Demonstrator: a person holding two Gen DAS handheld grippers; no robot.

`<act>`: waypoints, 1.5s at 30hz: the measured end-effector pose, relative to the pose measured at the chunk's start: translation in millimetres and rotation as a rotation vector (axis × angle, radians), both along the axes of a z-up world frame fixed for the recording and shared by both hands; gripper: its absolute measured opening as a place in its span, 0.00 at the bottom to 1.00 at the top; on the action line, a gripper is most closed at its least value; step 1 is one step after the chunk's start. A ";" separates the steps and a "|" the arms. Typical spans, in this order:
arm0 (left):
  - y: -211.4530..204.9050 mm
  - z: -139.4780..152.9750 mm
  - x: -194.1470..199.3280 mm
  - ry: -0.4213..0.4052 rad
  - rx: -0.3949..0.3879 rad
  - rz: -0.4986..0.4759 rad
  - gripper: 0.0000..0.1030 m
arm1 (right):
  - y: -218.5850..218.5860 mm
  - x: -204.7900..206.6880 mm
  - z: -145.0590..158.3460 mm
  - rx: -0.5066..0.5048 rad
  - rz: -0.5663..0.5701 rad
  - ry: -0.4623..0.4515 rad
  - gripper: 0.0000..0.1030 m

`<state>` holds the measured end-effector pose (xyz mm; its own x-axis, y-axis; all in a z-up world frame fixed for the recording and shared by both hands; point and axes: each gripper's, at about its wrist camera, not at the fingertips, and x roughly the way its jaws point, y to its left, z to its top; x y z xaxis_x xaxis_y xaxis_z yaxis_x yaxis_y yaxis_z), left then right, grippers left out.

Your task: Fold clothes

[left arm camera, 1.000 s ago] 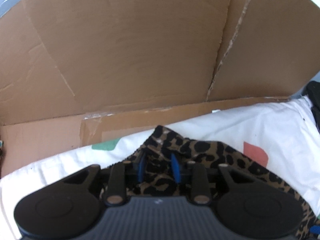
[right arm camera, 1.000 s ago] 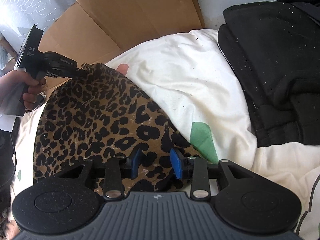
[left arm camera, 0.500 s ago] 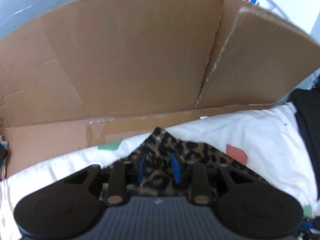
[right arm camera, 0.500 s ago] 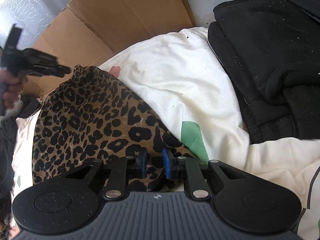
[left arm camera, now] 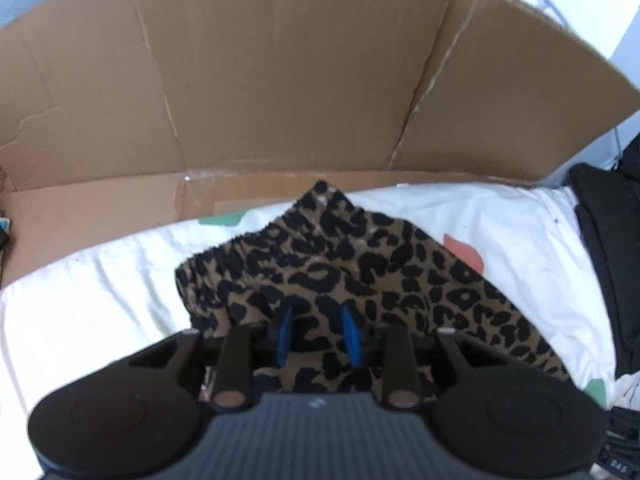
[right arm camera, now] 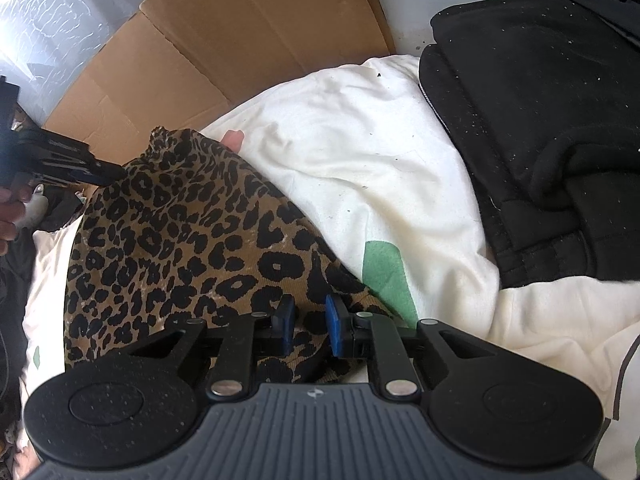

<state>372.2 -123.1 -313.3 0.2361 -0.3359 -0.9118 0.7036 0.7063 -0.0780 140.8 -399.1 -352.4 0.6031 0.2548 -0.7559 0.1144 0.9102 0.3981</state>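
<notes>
A leopard-print garment (left arm camera: 380,264) lies on white bedding (left arm camera: 100,300), its gathered waistband toward the cardboard. My left gripper (left arm camera: 316,312) hangs steeply over it, with fabric bunched between its blue pads just behind the waistband. In the right wrist view the garment (right arm camera: 180,240) rises like a tent toward the left gripper (right arm camera: 104,170), which holds its far left edge. My right gripper (right arm camera: 310,308) is shut on a fold of the near hem, with fabric pinched between the blue pads.
A flattened cardboard box (left arm camera: 280,80) stands behind the bedding (right arm camera: 360,140). A pile of black clothes (right arm camera: 540,120) lies on the right, also seen as black clothes (left arm camera: 608,260). A person's hand (right arm camera: 10,208) holds the left gripper at the left edge.
The right jaws have closed on the near hem. The left gripper has risen and drawn back, so more of the waistband shows ahead of it, and the cardboard's top edge has come into view.
</notes>
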 end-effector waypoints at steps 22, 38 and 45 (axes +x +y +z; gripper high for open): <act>-11.8 4.5 -1.0 -0.066 0.111 -0.009 0.15 | -5.6 0.4 -1.5 0.026 -0.008 0.002 0.16; 25.6 -26.7 -5.6 -0.037 0.145 0.024 0.16 | -2.7 0.9 -2.8 0.015 0.012 -0.006 0.16; 30.5 -29.3 -4.0 -0.030 0.104 0.057 0.16 | -3.0 1.4 -3.3 0.011 0.006 -0.003 0.12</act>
